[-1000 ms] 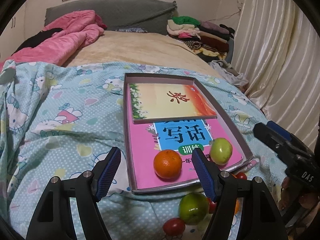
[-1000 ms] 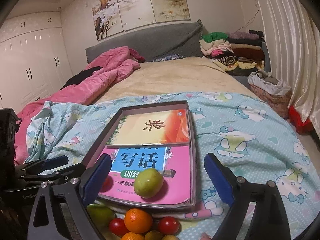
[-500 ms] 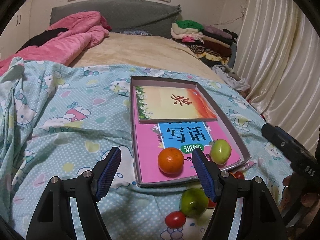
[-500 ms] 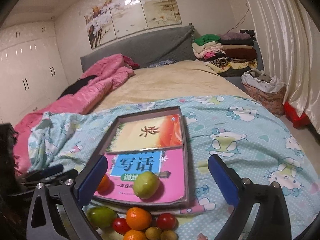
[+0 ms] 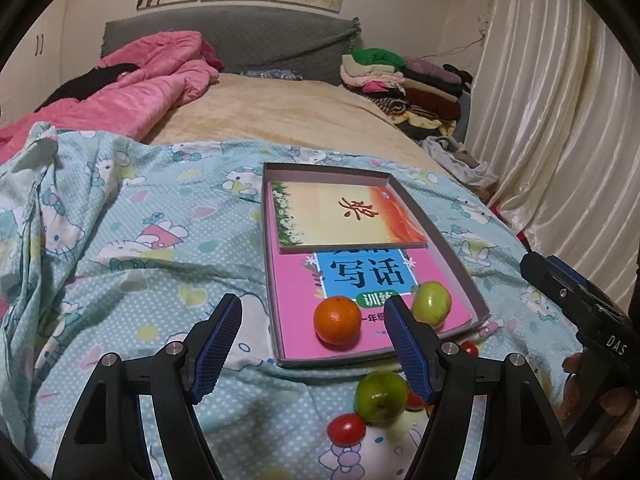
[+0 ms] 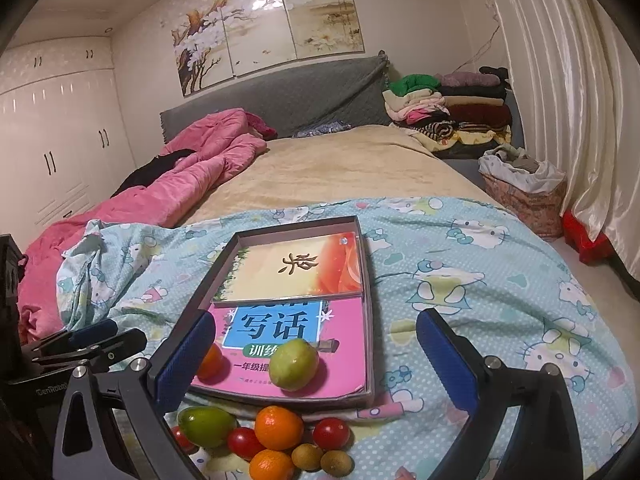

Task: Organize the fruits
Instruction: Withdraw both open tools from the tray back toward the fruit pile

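Observation:
A shallow grey box [image 5: 460,268] with books inside lies on the blue cartoon bedsheet. An orange [image 5: 337,320] and a green fruit [image 5: 431,303] rest on the pink book in it. My left gripper [image 5: 312,348] is open and empty, above the sheet by the box's near left corner. A green fruit [image 5: 380,396] and a cherry tomato [image 5: 346,429] lie in front of the box. My right gripper [image 6: 316,360] is open and empty, above a heap of fruit: a green fruit [image 6: 206,426], an orange [image 6: 279,427], tomatoes [image 6: 330,433] and small brown fruits [image 6: 307,456].
A pink quilt [image 5: 132,92] lies at the far left of the bed. Folded clothes [image 6: 448,112] are stacked by the grey headboard. Curtains [image 6: 560,80] hang at the right, with a bag [image 6: 520,192] on the floor beside the bed.
Both grippers have pulled back and risen a little, so the box and fruit look farther off. Both stay open. No fruit has moved.

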Demonstrator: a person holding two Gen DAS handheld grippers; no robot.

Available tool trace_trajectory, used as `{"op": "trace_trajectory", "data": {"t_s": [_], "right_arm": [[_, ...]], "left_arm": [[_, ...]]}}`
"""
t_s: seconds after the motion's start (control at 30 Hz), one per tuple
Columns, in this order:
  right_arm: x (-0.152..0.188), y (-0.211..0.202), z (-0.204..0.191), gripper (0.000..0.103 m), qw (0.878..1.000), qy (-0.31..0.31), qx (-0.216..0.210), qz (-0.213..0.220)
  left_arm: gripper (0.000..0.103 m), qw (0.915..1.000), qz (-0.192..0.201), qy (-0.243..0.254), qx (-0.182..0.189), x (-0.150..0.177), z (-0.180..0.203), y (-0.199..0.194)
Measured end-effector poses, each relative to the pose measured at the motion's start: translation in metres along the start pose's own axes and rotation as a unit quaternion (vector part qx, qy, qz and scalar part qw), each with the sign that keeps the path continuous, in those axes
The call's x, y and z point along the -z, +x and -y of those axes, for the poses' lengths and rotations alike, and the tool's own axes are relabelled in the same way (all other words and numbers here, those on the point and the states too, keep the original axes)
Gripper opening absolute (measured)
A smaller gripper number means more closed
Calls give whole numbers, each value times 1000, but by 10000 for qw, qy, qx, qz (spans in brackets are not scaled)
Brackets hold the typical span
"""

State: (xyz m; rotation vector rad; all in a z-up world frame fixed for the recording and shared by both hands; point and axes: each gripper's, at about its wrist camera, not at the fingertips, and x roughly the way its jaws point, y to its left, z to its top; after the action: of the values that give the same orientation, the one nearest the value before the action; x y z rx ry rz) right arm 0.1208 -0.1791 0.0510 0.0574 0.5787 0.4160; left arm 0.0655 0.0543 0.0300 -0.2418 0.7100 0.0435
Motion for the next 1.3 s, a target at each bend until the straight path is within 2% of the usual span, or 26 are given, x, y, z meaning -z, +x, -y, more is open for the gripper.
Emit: {"op": "trace_trajectory", "data": {"t_s": [0.27, 0.5, 0.73, 1.3], "right_arm": [[5, -2, -3, 102, 9997, 86, -71, -220], [12, -3, -1, 102, 9986, 277, -172, -416], [21, -1, -5, 102, 9968, 341, -215, -696], [41, -2, -12, 102, 9934, 249, -112, -1111]], "left_arm": [[75, 9992, -208, 309, -134, 5, 10, 1], [75, 9982, -384, 463, 66, 10, 15, -1], [75, 9969, -615, 404, 294, 14, 16, 1], [75, 9930, -831, 783, 314, 25, 31, -1]]}}
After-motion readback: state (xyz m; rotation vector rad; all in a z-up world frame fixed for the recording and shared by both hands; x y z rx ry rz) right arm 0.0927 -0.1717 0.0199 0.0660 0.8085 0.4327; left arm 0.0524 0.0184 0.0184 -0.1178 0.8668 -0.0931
